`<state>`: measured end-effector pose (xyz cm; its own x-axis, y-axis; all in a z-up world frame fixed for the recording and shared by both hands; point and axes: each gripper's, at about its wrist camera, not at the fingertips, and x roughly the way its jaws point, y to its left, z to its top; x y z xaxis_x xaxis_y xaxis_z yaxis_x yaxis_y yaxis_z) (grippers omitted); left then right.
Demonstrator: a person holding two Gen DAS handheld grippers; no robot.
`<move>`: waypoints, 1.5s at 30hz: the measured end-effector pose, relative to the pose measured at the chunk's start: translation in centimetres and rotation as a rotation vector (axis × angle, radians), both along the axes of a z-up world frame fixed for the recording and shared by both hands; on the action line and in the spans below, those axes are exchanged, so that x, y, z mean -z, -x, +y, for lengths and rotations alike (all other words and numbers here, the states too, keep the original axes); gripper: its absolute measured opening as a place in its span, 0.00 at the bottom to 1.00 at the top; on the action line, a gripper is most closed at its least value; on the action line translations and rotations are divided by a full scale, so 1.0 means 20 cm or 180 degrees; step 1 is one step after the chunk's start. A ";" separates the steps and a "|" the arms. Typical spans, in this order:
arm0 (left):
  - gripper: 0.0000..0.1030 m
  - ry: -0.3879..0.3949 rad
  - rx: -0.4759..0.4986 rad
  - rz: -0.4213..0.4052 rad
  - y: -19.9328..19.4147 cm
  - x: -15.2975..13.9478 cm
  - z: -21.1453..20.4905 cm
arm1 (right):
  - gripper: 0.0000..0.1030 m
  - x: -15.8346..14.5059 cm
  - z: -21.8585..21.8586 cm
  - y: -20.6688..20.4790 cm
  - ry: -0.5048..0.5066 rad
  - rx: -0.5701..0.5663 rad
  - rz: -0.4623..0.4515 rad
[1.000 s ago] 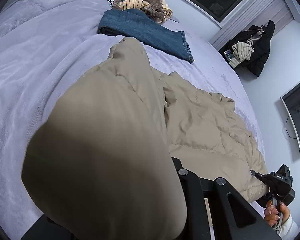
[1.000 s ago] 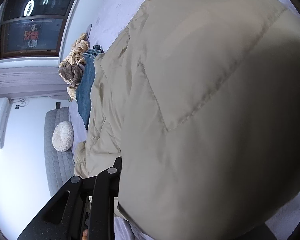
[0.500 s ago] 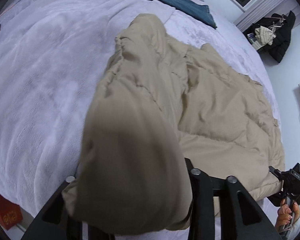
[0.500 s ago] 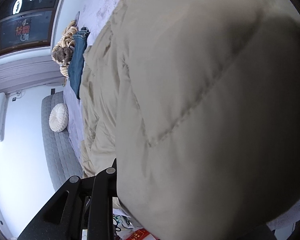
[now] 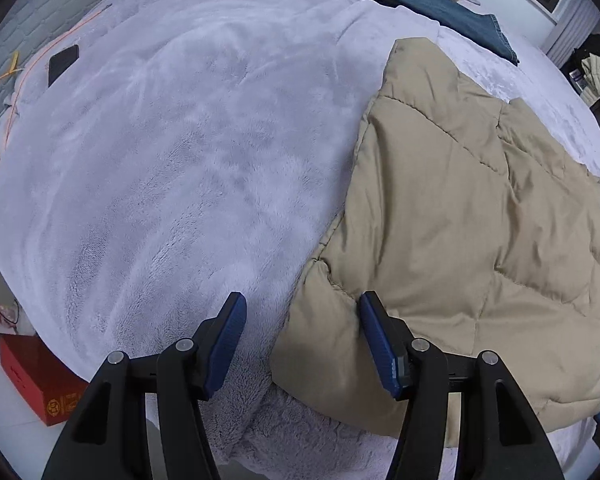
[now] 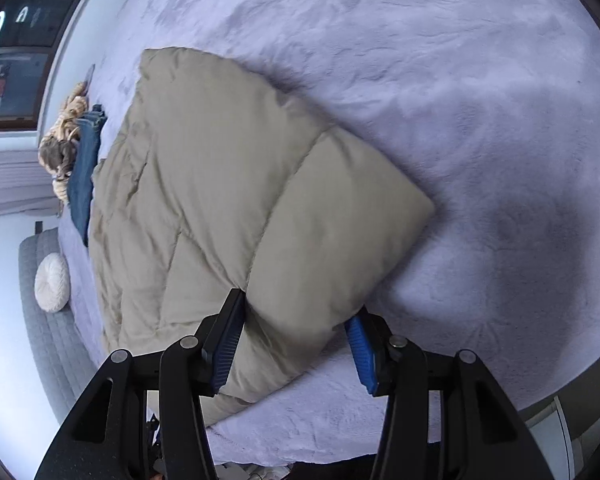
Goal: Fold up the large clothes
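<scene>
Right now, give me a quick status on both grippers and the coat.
Left gripper open, straddling the coat's edge. Right gripper open around a coat corner. Beige puffer coat lying on the bed. Jeans lie beyond it, apart.

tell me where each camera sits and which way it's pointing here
Left wrist: on the left tongs, looking along open fingers at the bed and the beige puffer coat; only its own fingers show.
Right wrist: on the right tongs, open, facing the coat's near corner; only its fingers show.
Shared: coat, bed, folded jeans.
</scene>
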<state>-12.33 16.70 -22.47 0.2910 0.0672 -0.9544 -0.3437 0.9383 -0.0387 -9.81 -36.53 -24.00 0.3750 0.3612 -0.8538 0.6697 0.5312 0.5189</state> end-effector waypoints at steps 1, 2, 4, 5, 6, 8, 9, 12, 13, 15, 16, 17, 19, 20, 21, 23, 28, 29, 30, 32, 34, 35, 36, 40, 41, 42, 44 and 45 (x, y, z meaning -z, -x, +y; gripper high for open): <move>0.59 -0.0043 0.0023 0.0037 0.00 -0.01 -0.01 | 0.51 0.00 0.01 0.02 0.0041 -0.0018 0.0025; 0.59 -0.0076 0.0055 0.0085 0.00 -0.03 -0.03 | 0.51 -0.02 0.00 0.04 0.0115 -0.0059 0.0054; 0.59 -0.0110 0.0122 0.0157 0.01 -0.08 -0.05 | 0.53 -0.06 -0.01 0.04 0.0298 -0.0146 0.0112; 0.59 -0.0107 0.0162 0.0172 0.02 -0.12 -0.07 | 0.53 -0.09 -0.03 0.05 0.0373 -0.0191 0.0134; 0.59 -0.0100 0.0207 0.0172 0.03 -0.15 -0.10 | 0.53 -0.12 -0.05 0.08 0.0414 -0.0234 0.0122; 0.59 -0.0095 0.0303 0.0155 0.03 -0.22 -0.15 | 0.54 -0.17 -0.07 0.13 0.0445 -0.0324 0.0051; 0.59 -0.0094 0.0351 0.0138 0.05 -0.26 -0.18 | 0.56 -0.20 -0.07 0.15 0.0463 -0.0378 0.0021; 0.59 -0.0080 0.0439 0.0081 0.06 -0.36 -0.25 | 0.67 -0.27 -0.04 0.16 0.0508 -0.0534 -0.0101; 0.59 -0.0065 0.0464 0.0065 0.07 -0.38 -0.28 | 0.68 -0.29 -0.02 0.16 0.0517 -0.0589 -0.0138; 0.59 -0.0025 0.0495 0.0059 0.08 -0.42 -0.32 | 0.69 -0.32 0.03 0.16 0.0516 -0.0733 -0.0218; 0.62 -0.0014 0.0508 0.0058 0.09 -0.43 -0.34 | 0.70 -0.34 0.04 0.18 0.0507 -0.0796 -0.0244; 0.71 -0.0017 0.0522 0.0049 0.10 -0.45 -0.36 | 0.73 -0.35 0.06 0.18 0.0495 -0.0871 -0.0268; 1.00 -0.0084 0.0516 -0.0022 0.13 -0.49 -0.40 | 0.79 -0.36 0.11 0.15 0.0496 -0.0999 -0.0320; 1.00 -0.0110 0.0525 -0.0057 0.14 -0.51 -0.42 | 0.79 -0.37 0.13 0.14 0.0510 -0.1067 -0.0343; 1.00 -0.0108 0.0552 -0.0054 0.15 -0.53 -0.44 | 0.79 -0.38 0.14 0.16 0.0526 -0.1132 -0.0355; 1.00 -0.0107 0.0578 -0.0029 0.17 -0.54 -0.47 | 0.79 -0.40 0.17 0.18 0.0544 -0.1247 -0.0367; 1.00 -0.0146 0.0682 0.0018 0.17 -0.54 -0.50 | 0.79 -0.40 0.22 0.19 0.0527 -0.1339 -0.0362; 1.00 -0.0155 0.0718 0.0024 0.16 -0.54 -0.50 | 0.79 -0.40 0.24 0.19 0.0537 -0.1354 -0.0354; 1.00 -0.0158 0.0747 0.0030 0.15 -0.54 -0.49 | 0.79 -0.40 0.26 0.18 0.0543 -0.1374 -0.0347; 1.00 -0.0142 0.0804 0.0046 0.12 -0.53 -0.47 | 0.80 -0.40 0.30 0.17 0.0538 -0.1395 -0.0353; 1.00 -0.0104 0.0884 0.0061 0.09 -0.52 -0.44 | 0.81 -0.38 0.35 0.14 0.0526 -0.1415 -0.0340; 1.00 -0.0098 0.0916 0.0079 0.08 -0.51 -0.43 | 0.81 -0.38 0.38 0.13 0.0537 -0.1411 -0.0339; 1.00 -0.0099 0.0954 0.0106 0.06 -0.50 -0.41 | 0.81 -0.37 0.42 0.11 0.0557 -0.1411 -0.0340; 1.00 -0.0106 0.1107 0.0183 -0.02 -0.46 -0.33 | 0.81 -0.35 0.59 0.06 0.0555 -0.1449 -0.0294; 1.00 -0.0101 0.1135 0.0195 -0.05 -0.45 -0.31 | 0.81 -0.34 0.64 0.04 0.0565 -0.1481 -0.0275; 1.00 -0.0091 0.1157 0.0205 -0.07 -0.44 -0.29 | 0.81 -0.33 0.68 0.02 0.0579 -0.1495 -0.0255; 1.00 -0.0054 0.1215 0.0238 -0.11 -0.42 -0.25 | 0.81 -0.32 0.74 -0.01 0.0594 -0.1489 -0.0217; 1.00 -0.0036 0.1243 0.0250 -0.13 -0.41 -0.23 | 0.81 -0.31 0.77 -0.02 0.0598 -0.1480 -0.0198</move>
